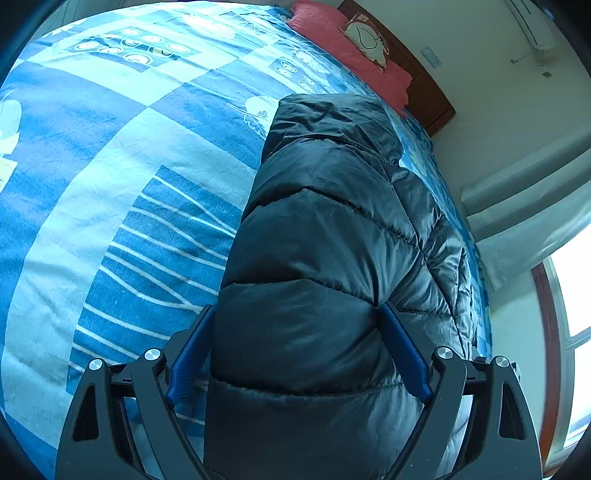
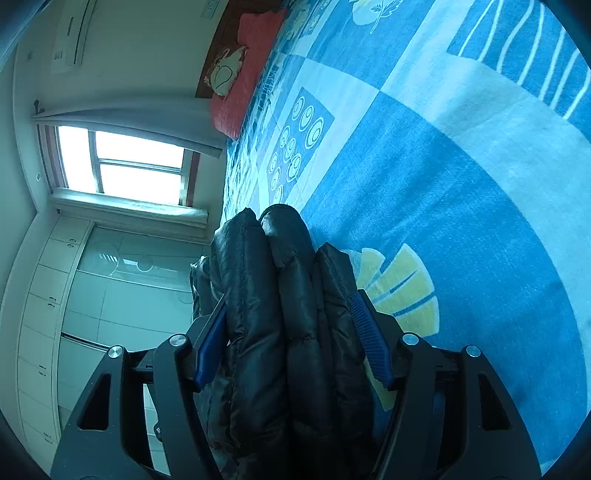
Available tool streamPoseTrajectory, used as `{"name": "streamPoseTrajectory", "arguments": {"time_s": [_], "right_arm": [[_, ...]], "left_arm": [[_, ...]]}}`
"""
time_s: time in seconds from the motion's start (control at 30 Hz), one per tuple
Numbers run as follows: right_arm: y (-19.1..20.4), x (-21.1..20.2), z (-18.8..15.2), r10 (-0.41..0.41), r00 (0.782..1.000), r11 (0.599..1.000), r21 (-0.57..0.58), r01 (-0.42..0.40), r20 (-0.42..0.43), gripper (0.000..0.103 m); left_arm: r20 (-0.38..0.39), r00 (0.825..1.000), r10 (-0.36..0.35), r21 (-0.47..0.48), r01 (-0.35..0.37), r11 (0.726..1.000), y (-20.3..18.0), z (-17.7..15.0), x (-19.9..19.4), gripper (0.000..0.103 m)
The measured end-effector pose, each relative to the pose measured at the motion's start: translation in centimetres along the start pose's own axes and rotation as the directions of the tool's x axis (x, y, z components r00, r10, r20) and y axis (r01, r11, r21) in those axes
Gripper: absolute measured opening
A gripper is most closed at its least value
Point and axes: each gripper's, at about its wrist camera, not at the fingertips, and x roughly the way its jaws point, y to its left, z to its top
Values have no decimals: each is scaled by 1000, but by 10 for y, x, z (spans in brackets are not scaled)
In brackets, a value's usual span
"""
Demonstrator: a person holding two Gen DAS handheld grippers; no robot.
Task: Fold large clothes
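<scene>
At the bottom of the left wrist view the left gripper stands wide, its blue pads pressed against both flanks of a thick fold of the dark puffer jacket, which fills the whole gap between them. From there the quilted jacket runs up the middle of the frame, lying on the bed cover, a blue and pale patchwork with white stripes, circles and leaf prints. At the top, right of centre, a pink pillow with a cartoon cushion rests against a dark wooden headboard. On the wall at upper right hangs an air conditioner; curtains and a bright window fill the right edge.

In the right wrist view the right gripper brackets several stacked layers of the puffer jacket at lower centre; both ribbed pads lie against the bundle, though how firmly they press cannot be told. The bed cover spreads over the right half. The window glows at left, with white cabinets below it.
</scene>
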Motion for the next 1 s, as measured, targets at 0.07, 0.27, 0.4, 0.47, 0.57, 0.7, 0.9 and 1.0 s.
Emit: {"name": "streamPoseTrajectory", "arguments": {"time_s": [0.07, 0.27, 0.4, 0.47, 0.57, 0.7, 0.9, 1.0], "right_arm": [[2, -4, -2, -11, 1000, 1000, -14, 11, 3, 66], [1, -18, -8, 0, 1000, 1000, -2, 1, 28, 69], [-5, -30, -15, 6, 999, 1000, 19, -7, 45, 70], [-9, -38, -18, 7, 998, 1000, 28, -9, 62, 70], [-19, -55, -22, -9, 995, 998, 56, 3, 95, 70], [-14, -78, -34, -75, 989, 997, 18, 74, 125, 70], [14, -103, -67, -175, 973, 977, -97, 191, 152, 70], [29, -118, -88, -240, 953, 948, -165, 271, 186, 70]], "left_arm": [[-1, 1000, -14, -11, 14, 1000, 3, 0, -3, 87], [30, 999, -14, -6, 14, 1000, 6, -7, -20, 87], [60, 998, 4, 31, -6, 999, 3, -16, -35, 87], [73, 997, 15, 51, -19, 998, 3, -21, -43, 87], [98, 994, 53, 83, -61, 995, 0, -32, -57, 87], [132, 987, 96, 102, -110, 989, 0, -50, -78, 85], [199, 972, 129, 153, -160, 975, -8, -85, -111, 85], [235, 962, 142, 166, -184, 969, -12, -108, -133, 85]]}}
